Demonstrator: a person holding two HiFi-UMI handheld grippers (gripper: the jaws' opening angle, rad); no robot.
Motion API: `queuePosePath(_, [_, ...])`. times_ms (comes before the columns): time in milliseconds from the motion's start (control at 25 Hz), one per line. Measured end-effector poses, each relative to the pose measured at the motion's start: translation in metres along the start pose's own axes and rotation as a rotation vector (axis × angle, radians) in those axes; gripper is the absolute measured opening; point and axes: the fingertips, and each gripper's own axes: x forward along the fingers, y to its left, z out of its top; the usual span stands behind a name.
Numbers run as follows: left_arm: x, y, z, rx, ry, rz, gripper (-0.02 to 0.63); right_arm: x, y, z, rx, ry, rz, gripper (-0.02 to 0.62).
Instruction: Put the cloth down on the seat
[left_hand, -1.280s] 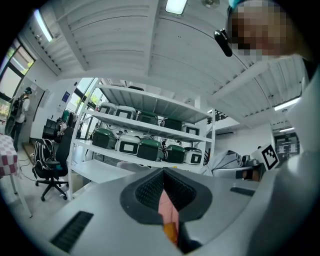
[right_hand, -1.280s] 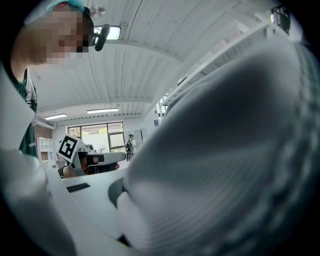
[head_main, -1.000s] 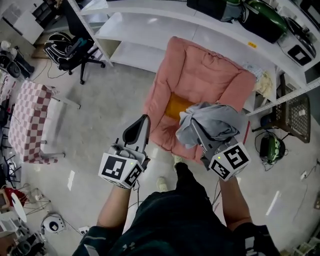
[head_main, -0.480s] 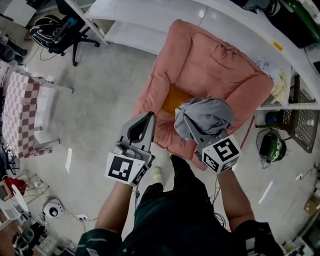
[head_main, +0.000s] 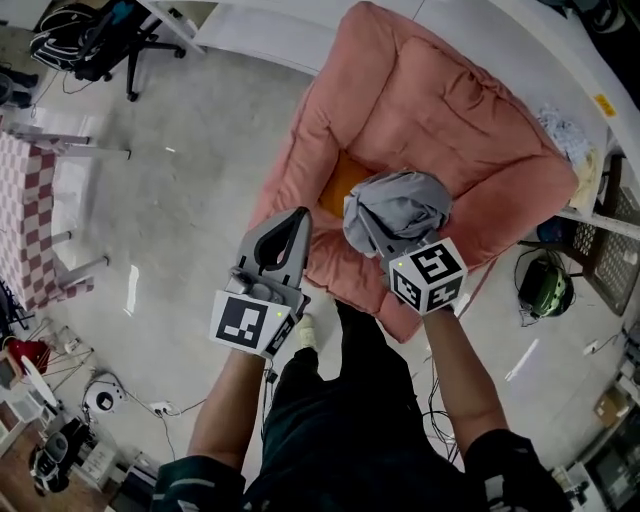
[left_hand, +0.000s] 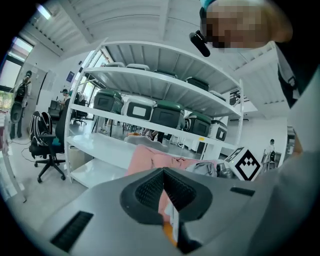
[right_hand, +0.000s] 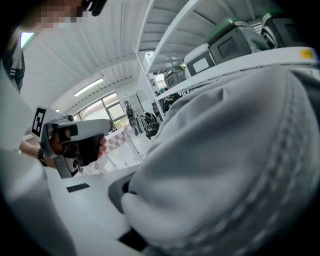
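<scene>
The grey cloth (head_main: 395, 210) hangs bunched in the closed jaws of the right gripper (head_main: 385, 250), over the front of the pink armchair (head_main: 450, 110) seat (head_main: 338, 185), where an orange patch shows just beside it; whether it touches the seat cannot be told. The left gripper (head_main: 297, 222) is just left of the seat's front edge, jaws together with nothing between them. The only label in sight is a small yellow one (head_main: 603, 103) on the white shelf (head_main: 520, 40) behind the chair, too small to read.
</scene>
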Motion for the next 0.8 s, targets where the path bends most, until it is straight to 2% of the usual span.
queuePosePath(440, [0.043, 0.016, -0.036, -0.035, 0.086, 0.016, 0.006, 0.078, -0.071, -0.062, 0.142, 0.158, -0.002, 0.037])
queuePosePath(800, [0.047, 0.029, -0.046, -0.066, 0.109, 0.063, 0.006, 0.127, -0.107, -0.101, 0.136, 0.321, -0.040, 0.055])
